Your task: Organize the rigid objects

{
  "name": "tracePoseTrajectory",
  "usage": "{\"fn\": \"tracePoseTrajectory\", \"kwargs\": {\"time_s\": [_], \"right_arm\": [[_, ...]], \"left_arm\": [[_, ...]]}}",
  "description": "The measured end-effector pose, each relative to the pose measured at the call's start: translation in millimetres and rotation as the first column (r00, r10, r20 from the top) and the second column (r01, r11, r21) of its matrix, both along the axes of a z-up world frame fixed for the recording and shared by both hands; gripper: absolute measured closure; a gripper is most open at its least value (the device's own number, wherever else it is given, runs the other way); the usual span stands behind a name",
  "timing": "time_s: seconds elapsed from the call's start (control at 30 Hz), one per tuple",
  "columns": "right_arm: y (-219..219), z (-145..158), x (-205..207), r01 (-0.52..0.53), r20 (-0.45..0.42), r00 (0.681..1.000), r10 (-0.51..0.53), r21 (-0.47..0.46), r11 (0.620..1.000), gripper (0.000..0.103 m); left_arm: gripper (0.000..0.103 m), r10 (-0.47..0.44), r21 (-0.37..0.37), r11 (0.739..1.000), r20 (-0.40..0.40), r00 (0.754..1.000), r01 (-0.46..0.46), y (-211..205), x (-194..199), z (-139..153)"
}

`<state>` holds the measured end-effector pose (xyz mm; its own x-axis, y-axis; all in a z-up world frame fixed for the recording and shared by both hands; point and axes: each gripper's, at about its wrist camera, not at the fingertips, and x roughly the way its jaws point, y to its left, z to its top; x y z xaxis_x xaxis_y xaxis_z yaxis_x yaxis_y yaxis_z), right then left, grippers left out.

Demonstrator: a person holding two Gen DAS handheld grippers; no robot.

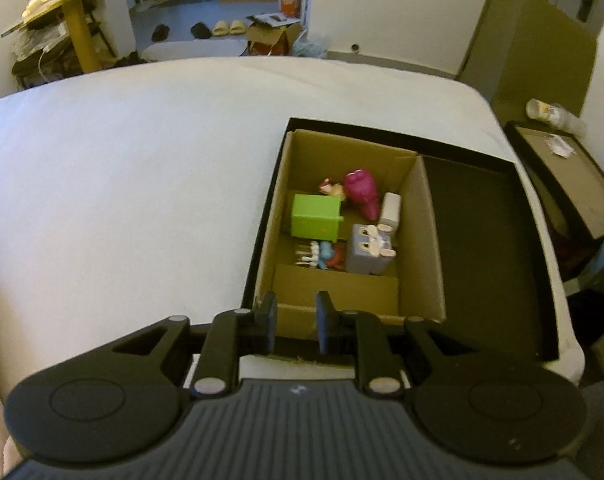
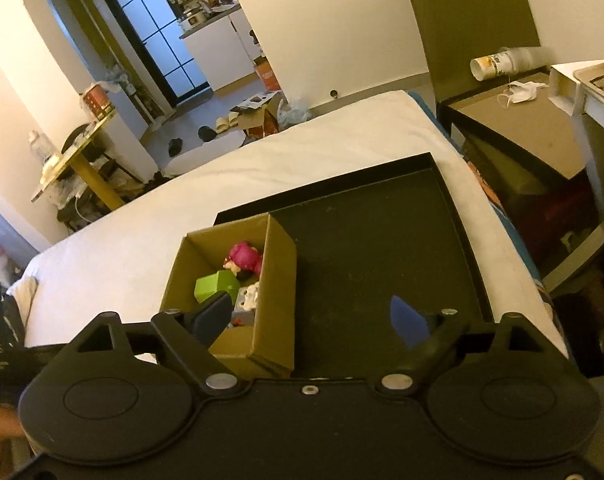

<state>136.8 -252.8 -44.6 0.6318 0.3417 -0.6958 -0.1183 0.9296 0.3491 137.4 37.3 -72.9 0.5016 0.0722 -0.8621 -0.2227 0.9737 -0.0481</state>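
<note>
Two grippers in view, both empty, both above the near end of a black tray (image 1: 482, 240) that lies on a white bed (image 1: 141, 180), toward the bed's right edge.

Left gripper (image 1: 295, 322): jaws a narrow gap apart, nothing between the pads. It sits over the near wall of an open cardboard box (image 1: 418, 240). The box stands in the left part of the tray, against the tray's left and far rims; the right part of the tray is bare.

Right gripper (image 2: 312, 318): jaws spread wide, nothing gripped. Left finger (image 2: 211, 316) is over the box's near right corner, right fingertip (image 2: 408, 322) over the bare tray floor.

Box contents, all toys, all resting on the box floor:
- green cube (image 1: 316, 216), left of centre, touching or just beside the left wall
- magenta figure (image 1: 362, 192), toward the far end, lying tilted
- small pink-and-cream figure (image 1: 330, 189), just beside the magenta one, behind the green cube
- white block (image 1: 392, 210), upright against the right wall
- grey block with a bunny face (image 1: 369, 250), right of centre, just in front of the white block
- cluster of small white, blue and red figures (image 1: 322, 256), in front of the green cube; too small to tell apart

A cardboard flap (image 1: 334, 286) lies flat inside the box at its near end, nothing on it.

Off the bed's right edge stands a dark side table (image 2: 514, 120) with a stack of cups (image 2: 502, 62) lying on its side.
</note>
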Motion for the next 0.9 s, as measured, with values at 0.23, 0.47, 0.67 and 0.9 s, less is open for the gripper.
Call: {"fn": "tracePoseTrajectory", "kwargs": {"time_s": [0.23,0.47,0.67,0.9], "right_arm": [[4.1,3.3,-22.0,-0.007,0.007,1.0,0.007,-0.024,1.0,0.01],[8.0,12.7,-44.0,0.003,0.03,1.0,-0.001,-0.074,0.997,0.0],[10.2,28.8,-60.3,0.005,0.056,0.998,0.001,-0.105,0.994,0.0],[13.8,55.8,-80.9,0.005,0.115,0.993,0.012,-0.14,0.99,0.0]], "left_arm": [[0.058,-0.002,0.044,0.999,0.06,0.998,-0.001,-4.7,-26.3,21.1],[0.024,-0.03,0.078,0.997,0.131,0.991,0.02,-8.6,-51.0,47.4],[0.01,-0.044,0.094,0.995,0.174,0.984,0.028,-12.2,-74.2,65.7],[0.005,-0.056,0.078,0.996,0.22,0.974,0.039,-12.8,-103.7,89.0]]}}
